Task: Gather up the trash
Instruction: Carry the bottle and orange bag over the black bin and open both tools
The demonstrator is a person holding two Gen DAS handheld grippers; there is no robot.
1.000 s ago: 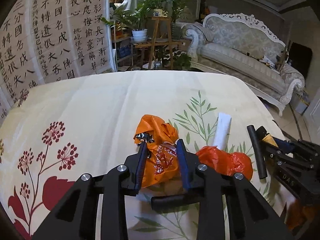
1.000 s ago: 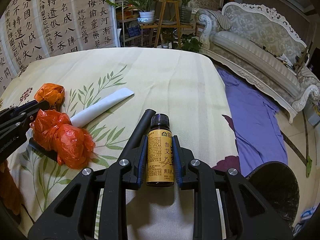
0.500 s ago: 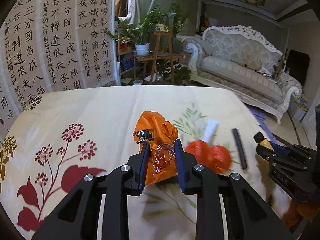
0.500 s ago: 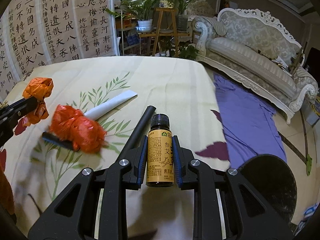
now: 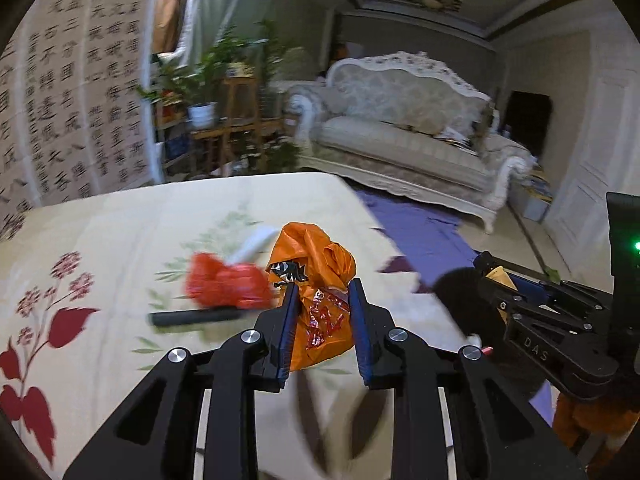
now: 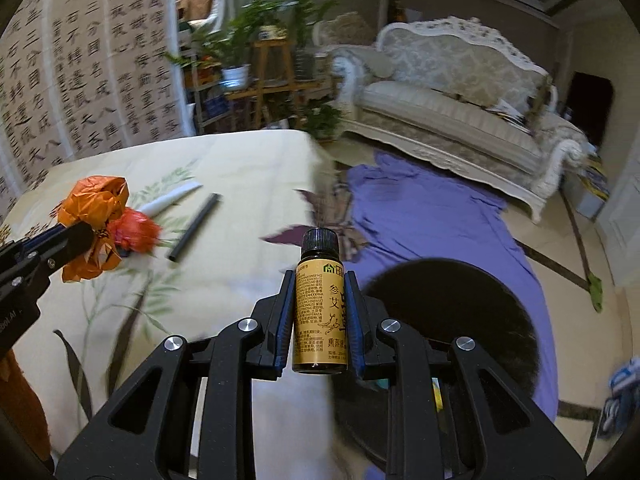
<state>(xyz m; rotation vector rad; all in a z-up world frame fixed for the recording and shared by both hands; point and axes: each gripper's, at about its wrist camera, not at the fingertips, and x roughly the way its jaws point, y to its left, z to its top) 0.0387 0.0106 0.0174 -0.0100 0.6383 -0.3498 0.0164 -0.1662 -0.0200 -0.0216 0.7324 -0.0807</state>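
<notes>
Bottle [image 6: 320,300] upright, cap up, clamped in right tool [image 6: 320,320]; left tool [image 5: 323,324] pinches orange bag [image 5: 316,280].

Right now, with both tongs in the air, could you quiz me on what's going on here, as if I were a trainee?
1. True or false: the left tongs are shut on the orange plastic bag.
2. What do the right tongs hold? A) a white tube B) a small brown bottle C) a black stick
3. Fill in: the red bag lies on the ____.

Key: 1 true. 2 B, the small brown bottle; the white tube and black stick lie on the floral cloth. 3 floral cloth.
</notes>
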